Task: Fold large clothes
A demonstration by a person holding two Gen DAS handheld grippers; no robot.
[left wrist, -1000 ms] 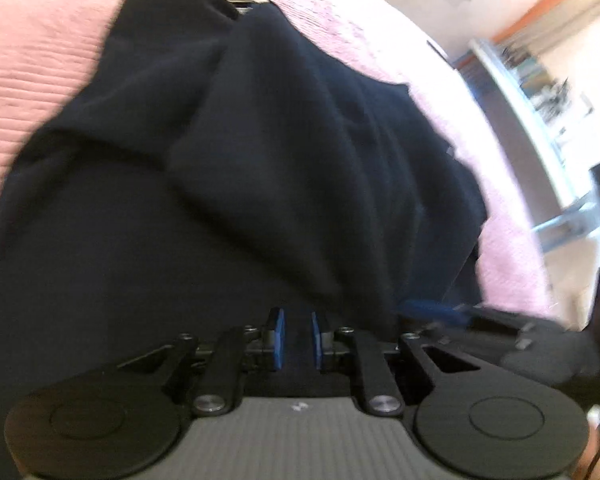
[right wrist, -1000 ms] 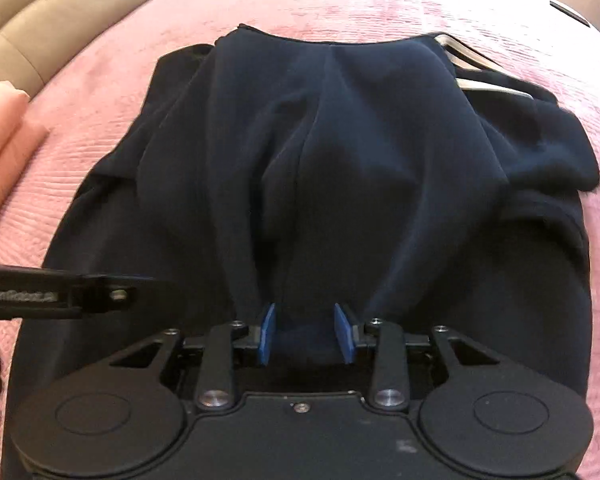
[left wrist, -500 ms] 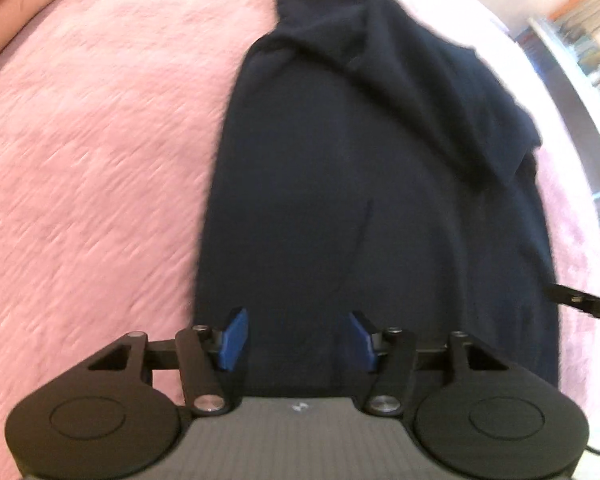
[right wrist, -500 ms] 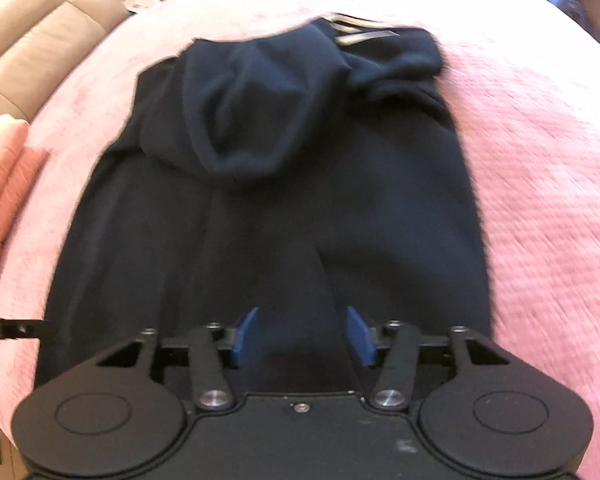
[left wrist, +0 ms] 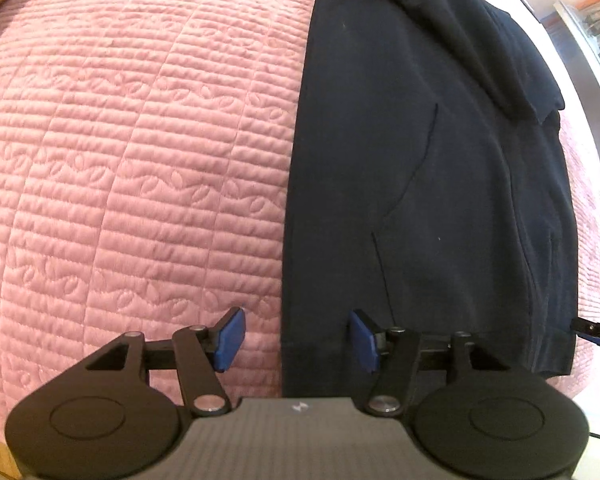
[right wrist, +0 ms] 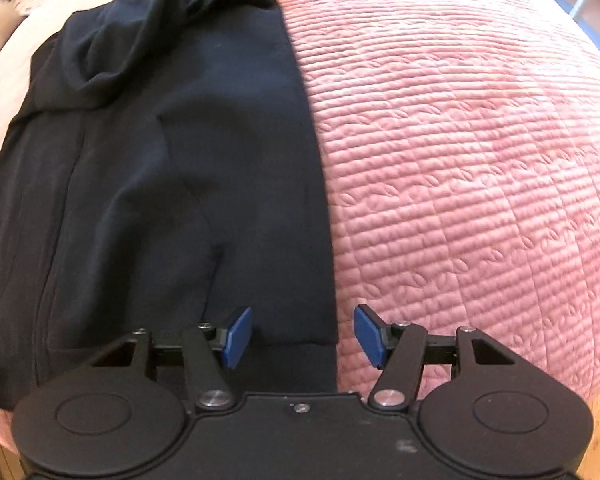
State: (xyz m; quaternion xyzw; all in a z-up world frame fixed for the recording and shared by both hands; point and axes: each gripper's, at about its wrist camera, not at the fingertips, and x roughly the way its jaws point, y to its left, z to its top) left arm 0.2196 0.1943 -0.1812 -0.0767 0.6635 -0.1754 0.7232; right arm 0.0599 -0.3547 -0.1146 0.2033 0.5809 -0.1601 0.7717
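Pink quilted bed (left wrist: 120, 160) fills most of both views — the dark navy garment (left wrist: 420, 180) lies flat on it as a long narrow strip, long axis running straight away from me, near hem at my end, bunched folded-over part at the far end (right wrist: 112, 40).

My left gripper (left wrist: 296, 338) sits at the near hem's left corner: fingers spread wide, holding nothing, the garment's left long edge passing between them — right finger (left wrist: 364, 340) over cloth, left finger (left wrist: 230, 338) over bare quilt. My right gripper (right wrist: 302, 338) mirrors that at the right corner, also released and empty; left finger (right wrist: 238, 336) over cloth, right finger (right wrist: 370, 336) over quilt, the right long edge between them.

Whether any fingertip touches the fabric — can't tell.

Judgement: each side is equally near its own corner, so the next fold probably pinches both near corners and carries the hem away from me along the long axis toward the bunched end. The far lump may keep the fold from lying flat.
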